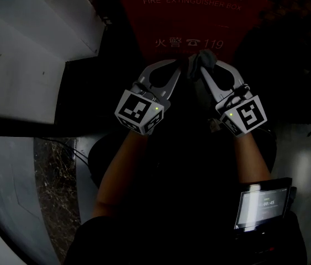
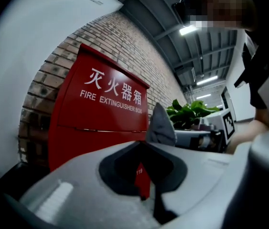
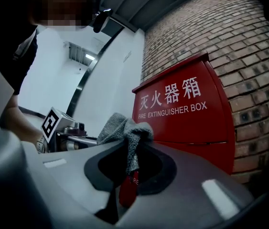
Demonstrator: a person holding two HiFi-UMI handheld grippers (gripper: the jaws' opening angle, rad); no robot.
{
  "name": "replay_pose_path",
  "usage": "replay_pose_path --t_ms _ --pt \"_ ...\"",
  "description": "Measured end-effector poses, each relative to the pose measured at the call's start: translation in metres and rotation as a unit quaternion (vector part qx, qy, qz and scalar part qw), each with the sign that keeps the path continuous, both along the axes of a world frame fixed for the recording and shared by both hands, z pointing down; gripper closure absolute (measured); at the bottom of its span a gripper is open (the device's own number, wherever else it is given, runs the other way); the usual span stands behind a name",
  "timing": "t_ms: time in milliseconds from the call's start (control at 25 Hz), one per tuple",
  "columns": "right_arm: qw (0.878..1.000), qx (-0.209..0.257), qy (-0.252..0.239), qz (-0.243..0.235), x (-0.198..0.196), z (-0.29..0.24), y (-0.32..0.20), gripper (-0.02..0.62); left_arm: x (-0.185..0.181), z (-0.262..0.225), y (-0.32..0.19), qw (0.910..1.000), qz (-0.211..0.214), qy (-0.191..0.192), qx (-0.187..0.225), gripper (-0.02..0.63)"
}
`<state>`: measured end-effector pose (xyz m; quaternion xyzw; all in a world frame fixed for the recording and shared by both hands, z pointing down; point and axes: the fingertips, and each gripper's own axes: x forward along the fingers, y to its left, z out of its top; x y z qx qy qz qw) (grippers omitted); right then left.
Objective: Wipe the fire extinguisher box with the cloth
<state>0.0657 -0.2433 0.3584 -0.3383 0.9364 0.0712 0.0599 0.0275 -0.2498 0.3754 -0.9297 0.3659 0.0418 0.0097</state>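
Now | left gripper, right gripper pinch cloth | box just ahead

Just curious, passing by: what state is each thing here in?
red metal fire extinguisher box: shut, upright against the brick wall.
grey crumpled cloth: bunched, pinched by both grippers.
left hand-held gripper: shut on the cloth.
right hand-held gripper: shut on the cloth.
small screen by the right arm: lit.

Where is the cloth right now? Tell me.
Head view, top centre: the cloth is pinched in the jaws of both the left gripper and right gripper, just in front of the red fire extinguisher box.
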Motion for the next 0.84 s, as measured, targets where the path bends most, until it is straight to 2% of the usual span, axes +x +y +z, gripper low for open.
replay_pose_path --t_ms 120,360,600,840 --pt "1.000 -0.006 0.000 -0.001 0.000 0.002 0.003 0.561 -0.002 0.000 0.003 1.0000 -0.005 -0.006 0.005 0.604" --pt "1.000 -0.009 0.014 0.002 -0.002 0.008 0.007 0.561 -0.011 0.003 0.005 0.9997 -0.013 0.013 -0.014 0.604" --pt "1.000 -0.008 0.025 -0.004 -0.009 0.011 0.011 0.561 -0.005 0.004 0.009 0.9999 -0.008 0.001 -0.012 0.604" --pt "1.000 -0.021 0.003 0.005 -0.001 0.012 0.006 0.561 -0.004 0.002 0.012 0.9999 -0.011 -0.004 -0.001 0.603"
